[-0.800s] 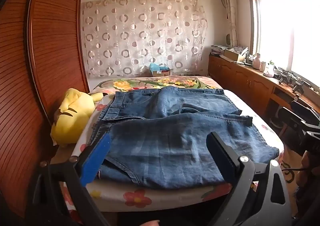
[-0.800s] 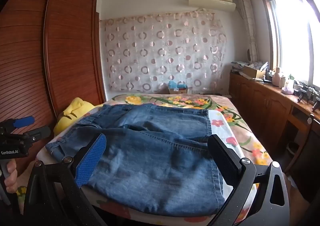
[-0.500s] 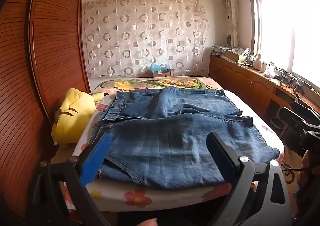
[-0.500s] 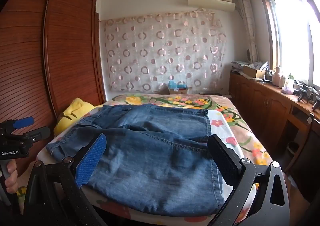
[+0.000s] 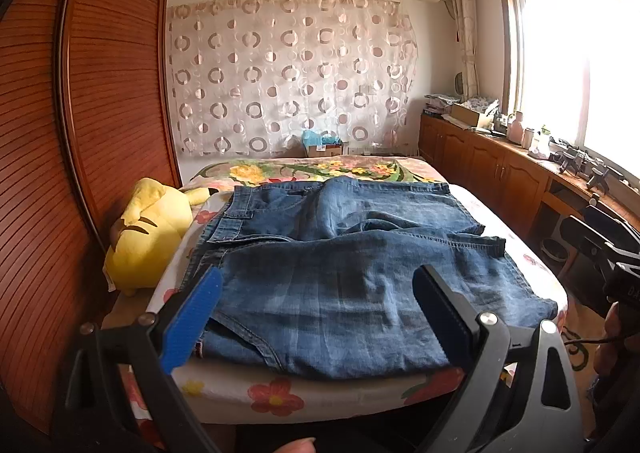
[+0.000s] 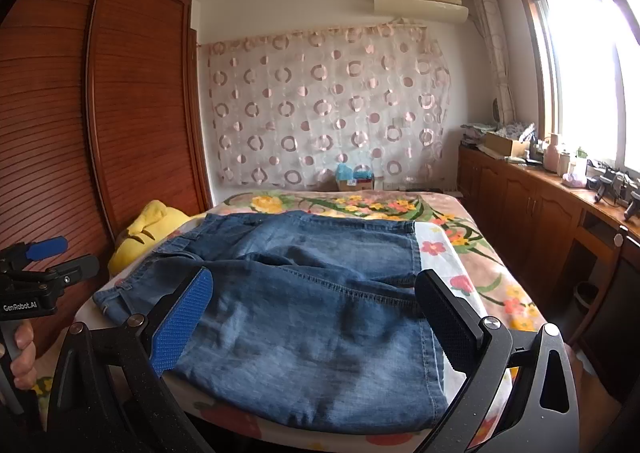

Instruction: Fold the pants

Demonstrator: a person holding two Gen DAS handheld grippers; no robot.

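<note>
Left hand-held gripper (image 5: 316,317): released, fingers spread wide, nothing between them. It hangs off the near edge of the bed (image 5: 280,397), not touching fabric. Blue pad (image 5: 192,325) on its left finger, black pad (image 5: 440,317) on its right.

Right hand-held gripper (image 6: 312,317): also released, wide gap, nothing held. Same pad layout, blue (image 6: 182,323) on its left, black (image 6: 444,319) on its right. It is off the near edge of the bed as well.

Pants (image 5: 340,273): blue denim, lying on the bed straight ahead of both grippers and partly folded, with one layer lapped over another. In the left wrist view the waistband (image 5: 340,187) is at the far end, beyond the fingertips; the upper layer's stitched hem (image 5: 472,243) runs across ahead and to the right of the black pad. The nearest fold edge sits just past the fingertips, close to the bed's near edge. In the right wrist view the pants (image 6: 304,317) fill the gap between the fingers, with a seam line (image 6: 348,291) crossing mid-gap.

Yellow plush toy (image 5: 148,233): ahead-left of the left gripper, just beside the left side of the pants, against the wooden wardrobe (image 5: 80,133).

Floral bedsheet (image 6: 480,269) shows ahead-right of the right gripper, beyond the black pad.

In the right wrist view the left gripper's body (image 6: 36,277) is far to the left, with a hand (image 6: 22,357) on its handle.
</note>
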